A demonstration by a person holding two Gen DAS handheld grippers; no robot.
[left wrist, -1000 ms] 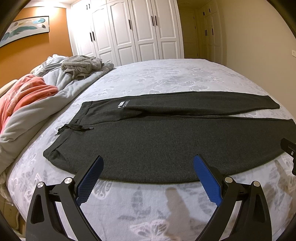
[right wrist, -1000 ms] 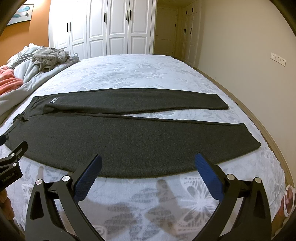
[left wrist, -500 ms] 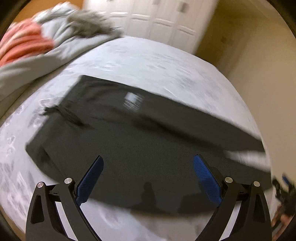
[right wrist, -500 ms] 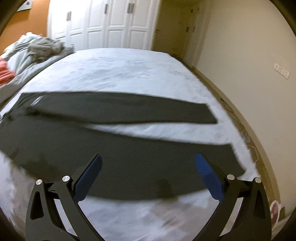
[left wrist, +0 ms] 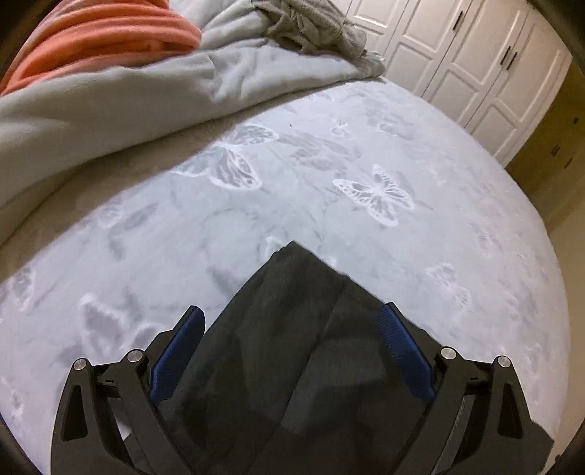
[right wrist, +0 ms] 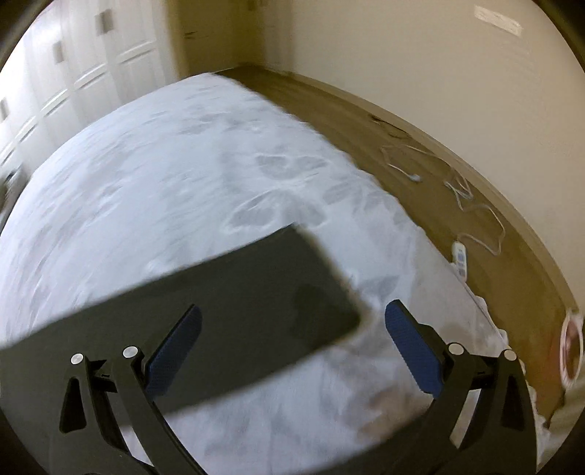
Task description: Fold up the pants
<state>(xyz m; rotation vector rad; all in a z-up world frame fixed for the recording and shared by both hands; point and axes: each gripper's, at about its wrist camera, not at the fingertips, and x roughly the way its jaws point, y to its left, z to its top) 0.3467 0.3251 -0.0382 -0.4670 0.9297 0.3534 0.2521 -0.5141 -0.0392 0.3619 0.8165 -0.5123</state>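
Left gripper: fingers spread wide, nothing pinched. It hangs over one corner of the dark pants. The cloth lies flat on the bed beneath and between the two blue pads, and its corner points away from the camera. A fold line or seam runs lengthwise through the cloth, slightly right of centre. Whether the pads touch the cloth cannot be told from this view.

Right gripper: fingers likewise spread wide, nothing held. The squared-off end of a pant leg lies flat on the bed cover, running in from the lower left. Its end edge sits between the two pads, nearer the right one. This view is blurred.

Bed cover: pale, with a white butterfly pattern. At the far left of the left view, a grey blanket is bunched up, with an orange ribbed blanket on top and a darker grey piece of clothing behind. White wardrobe doors stand beyond the bed.

Right view, beside the bed: brown floor with a loose white cable and a small white plug block, well apart from the pants. A cream wall runs behind.
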